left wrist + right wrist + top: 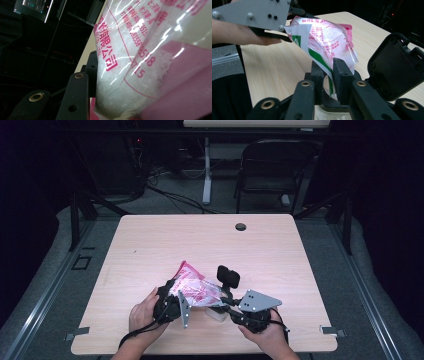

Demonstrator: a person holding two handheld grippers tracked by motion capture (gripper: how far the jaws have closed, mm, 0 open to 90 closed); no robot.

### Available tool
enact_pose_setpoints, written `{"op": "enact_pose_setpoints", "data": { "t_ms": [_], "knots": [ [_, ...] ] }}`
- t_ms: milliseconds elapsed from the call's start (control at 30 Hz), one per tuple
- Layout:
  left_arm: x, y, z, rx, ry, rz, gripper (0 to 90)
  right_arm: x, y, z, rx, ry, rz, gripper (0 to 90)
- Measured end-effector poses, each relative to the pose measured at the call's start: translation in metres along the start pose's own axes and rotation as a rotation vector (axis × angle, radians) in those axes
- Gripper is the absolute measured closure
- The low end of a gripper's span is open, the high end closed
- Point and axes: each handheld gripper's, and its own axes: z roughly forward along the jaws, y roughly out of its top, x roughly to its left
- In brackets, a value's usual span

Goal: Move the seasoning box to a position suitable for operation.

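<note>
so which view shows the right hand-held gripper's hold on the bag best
The right gripper view: the right hand-held gripper has its jaws pinching the plastic bag by its lower edge. The high view shows the bag small between both grippers; the left gripper view shows its pink print close up.

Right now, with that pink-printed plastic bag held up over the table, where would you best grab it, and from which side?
Grip the flat lower edge of the plastic bag, coming level from the right, as the right gripper does: it is thin there, while the white grains bulge higher up by the left gripper.

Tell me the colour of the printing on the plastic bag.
Mostly pink-red text on the clear plastic bag, plus a green stripe; the right gripper view shows it best.
</note>
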Motion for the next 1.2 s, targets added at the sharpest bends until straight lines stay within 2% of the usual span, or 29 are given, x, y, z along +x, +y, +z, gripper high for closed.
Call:
{"op": "enact_pose_setpoints", "data": {
  "t_ms": [133,500,1200],
  "knots": [
    [0.000,0.000,0.000,-0.004,0.007,0.002,67.0,0.000,-0.002,0.002,0.004,0.001,0.008,86.0],
    [0.001,0.001,0.000,-0.004,0.010,-0.007,67.0,-0.002,-0.004,0.004,0.004,0.001,0.017,89.6],
    [0.005,0.005,0.003,-0.001,0.041,-0.020,67.1,-0.010,-0.005,0.011,0.013,-0.034,-0.001,90.0]
  ]
}}
